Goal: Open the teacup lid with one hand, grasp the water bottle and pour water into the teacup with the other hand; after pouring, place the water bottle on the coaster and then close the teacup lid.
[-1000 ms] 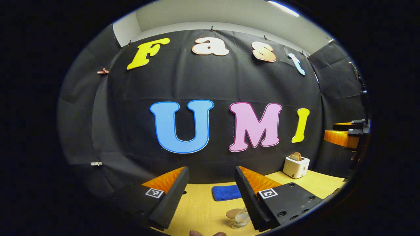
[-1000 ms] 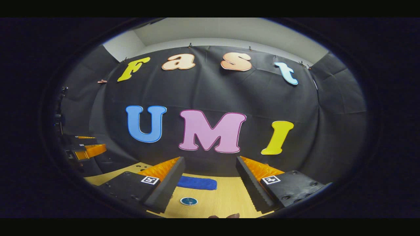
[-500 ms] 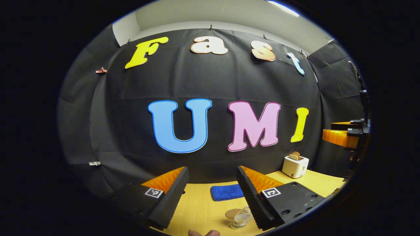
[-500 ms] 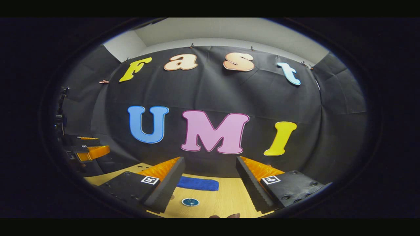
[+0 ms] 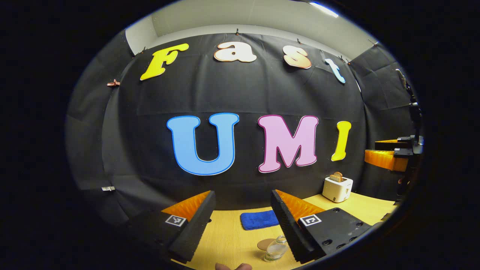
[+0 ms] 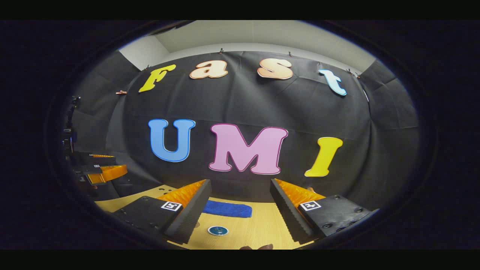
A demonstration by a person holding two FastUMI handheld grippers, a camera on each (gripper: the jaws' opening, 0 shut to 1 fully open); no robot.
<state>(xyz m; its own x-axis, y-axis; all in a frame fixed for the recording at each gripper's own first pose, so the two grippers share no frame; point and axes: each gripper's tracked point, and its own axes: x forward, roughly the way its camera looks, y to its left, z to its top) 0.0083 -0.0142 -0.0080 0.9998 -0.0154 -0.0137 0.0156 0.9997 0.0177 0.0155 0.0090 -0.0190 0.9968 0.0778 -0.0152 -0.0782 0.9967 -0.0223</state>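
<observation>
Teacup stuff sits on the pale wooden table [image 5: 232, 240]: clear glass water bottle [image 5: 275, 250] touching the round tan coaster [image 5: 265, 244], both near the blue folded cloth [image 5: 258, 219]. Barely anything's moved in the last second, so nothing's started. My left gripper [image 5: 242, 221] and right gripper [image 6: 240, 213] hover spread wide, empty.

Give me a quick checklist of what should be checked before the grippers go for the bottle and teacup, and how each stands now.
1. Left gripper open, holding nothing: ok.
2. Right gripper open, holding nothing: ok.
3. Bottle in sight, upright on the table: ok.
4. Coaster bare, beside the bottle: ok.
5. Teacup found and its lid state known: cannot tell; a round dark thing lies below the right gripper.
6. Cloth out of the way, farther back: ok.
</observation>
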